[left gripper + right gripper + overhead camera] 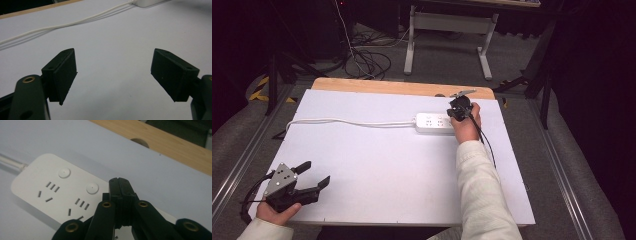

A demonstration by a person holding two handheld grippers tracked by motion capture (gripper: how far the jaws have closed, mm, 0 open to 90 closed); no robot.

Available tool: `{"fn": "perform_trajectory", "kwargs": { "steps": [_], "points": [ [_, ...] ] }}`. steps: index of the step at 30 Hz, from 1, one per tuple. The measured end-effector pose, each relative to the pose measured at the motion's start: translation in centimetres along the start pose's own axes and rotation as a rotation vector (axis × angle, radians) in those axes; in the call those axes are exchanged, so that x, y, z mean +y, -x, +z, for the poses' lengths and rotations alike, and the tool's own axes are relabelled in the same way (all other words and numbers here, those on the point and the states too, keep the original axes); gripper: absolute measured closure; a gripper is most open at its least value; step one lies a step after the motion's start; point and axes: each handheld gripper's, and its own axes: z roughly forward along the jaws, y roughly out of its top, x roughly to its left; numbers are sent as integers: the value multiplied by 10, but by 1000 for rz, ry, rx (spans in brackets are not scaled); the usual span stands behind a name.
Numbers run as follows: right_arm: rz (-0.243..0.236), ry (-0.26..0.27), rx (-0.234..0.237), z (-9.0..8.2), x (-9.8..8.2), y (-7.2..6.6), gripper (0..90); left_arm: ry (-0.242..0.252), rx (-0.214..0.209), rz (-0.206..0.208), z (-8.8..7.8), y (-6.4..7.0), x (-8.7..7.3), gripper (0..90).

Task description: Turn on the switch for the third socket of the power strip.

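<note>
Resting at the near left corner of the white table, the left gripper has its jaws spread wide with nothing between them. A white cable runs rightward across the table to the white power strip near the far edge. The right gripper, jaws pressed fully together and empty, hovers over the power strip's right end, beside a round button.

This looks like a lab or test room: a white board laid on a wooden desk, loose cables across grey carpet, dark stands, and another desk's white metal legs behind.
</note>
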Motion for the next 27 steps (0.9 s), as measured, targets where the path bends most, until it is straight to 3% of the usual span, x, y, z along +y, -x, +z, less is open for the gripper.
{"fn": "perform_trajectory", "kwargs": {
  "steps": [9, 19, 22, 27],
  "points": [
    [-6, 39, 11, -20, 5, -2, 900, -1, 0, 7, 0, 1, 1, 212],
    [16, 100, 40, -49, 7, -1, 900, -1, -4, 9, 1, 1, 1, 212],
    [29, 129, 75, -54, 6, 1, 896, 2, -4, 4, 1, 1, 1, 212],
    [20, 138, 77, -62, 6, 1, 883, 2, -8, 0, 1, 1, 1, 212]
  ]
}}
